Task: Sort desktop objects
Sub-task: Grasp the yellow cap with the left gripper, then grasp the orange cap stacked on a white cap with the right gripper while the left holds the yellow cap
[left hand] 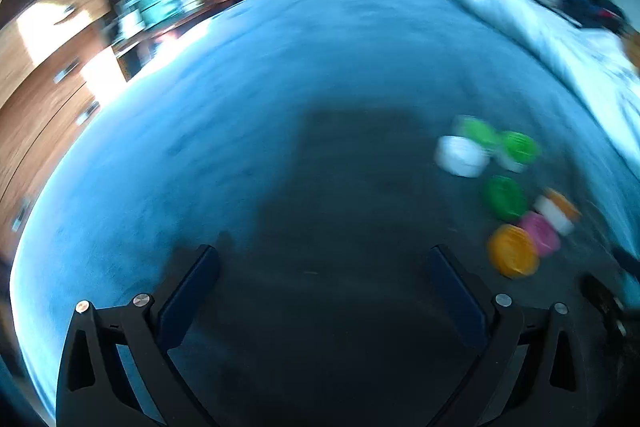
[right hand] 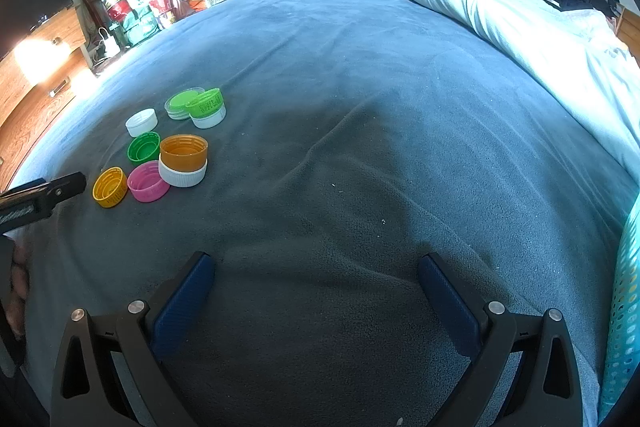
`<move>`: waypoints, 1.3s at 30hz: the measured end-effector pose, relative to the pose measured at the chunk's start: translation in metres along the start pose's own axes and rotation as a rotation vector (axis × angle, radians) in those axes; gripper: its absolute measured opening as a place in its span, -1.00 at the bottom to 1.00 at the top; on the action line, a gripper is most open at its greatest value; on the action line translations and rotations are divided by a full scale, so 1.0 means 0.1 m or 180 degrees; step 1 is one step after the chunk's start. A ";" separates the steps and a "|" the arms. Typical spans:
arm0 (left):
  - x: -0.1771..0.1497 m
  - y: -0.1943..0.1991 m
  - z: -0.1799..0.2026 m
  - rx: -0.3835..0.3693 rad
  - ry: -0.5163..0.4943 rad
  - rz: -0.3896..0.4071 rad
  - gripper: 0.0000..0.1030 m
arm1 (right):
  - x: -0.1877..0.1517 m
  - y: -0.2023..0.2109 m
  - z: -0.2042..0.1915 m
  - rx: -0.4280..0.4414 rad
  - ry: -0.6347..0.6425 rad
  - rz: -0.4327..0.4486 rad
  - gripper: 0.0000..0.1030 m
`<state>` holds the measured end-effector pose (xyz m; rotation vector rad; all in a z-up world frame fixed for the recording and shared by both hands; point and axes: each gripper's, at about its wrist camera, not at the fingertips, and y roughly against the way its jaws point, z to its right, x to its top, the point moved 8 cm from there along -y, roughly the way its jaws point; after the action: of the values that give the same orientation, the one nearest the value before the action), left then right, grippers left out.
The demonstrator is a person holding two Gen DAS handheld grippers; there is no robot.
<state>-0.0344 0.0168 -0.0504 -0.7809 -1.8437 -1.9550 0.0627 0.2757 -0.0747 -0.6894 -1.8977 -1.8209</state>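
I count nine caps on the bed, left of centre in my right view: four green [right hand: 143,147], two white [right hand: 141,122], two orange [right hand: 183,148], one pink [right hand: 148,181]. Two stacks of two among them. One basket [right hand: 624,307] at the right edge.

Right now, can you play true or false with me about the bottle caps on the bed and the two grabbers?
1. The right gripper is holding a cap. False: it is open with nothing between its fingers.
2. The pink cap lies next to the yellow cap. True.
3. The orange cap sits on top of a white cap. True.
4. The caps lie on a wooden table. False: they lie on a blue blanket.
5. The left gripper is open and empty. True.
6. All the caps are green. False: there are also white, pink, yellow and orange ones.
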 end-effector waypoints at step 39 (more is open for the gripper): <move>0.00 -0.03 0.58 -0.0935 -0.0724 0.0075 -0.52 | 0.21 0.07 -0.10 0.0484 -0.0269 -0.0207 0.99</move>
<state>-0.0270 0.0743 -0.0529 -1.1503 -1.6730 -2.2315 0.0506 0.2675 -0.0557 -0.6689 -2.1111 -1.6876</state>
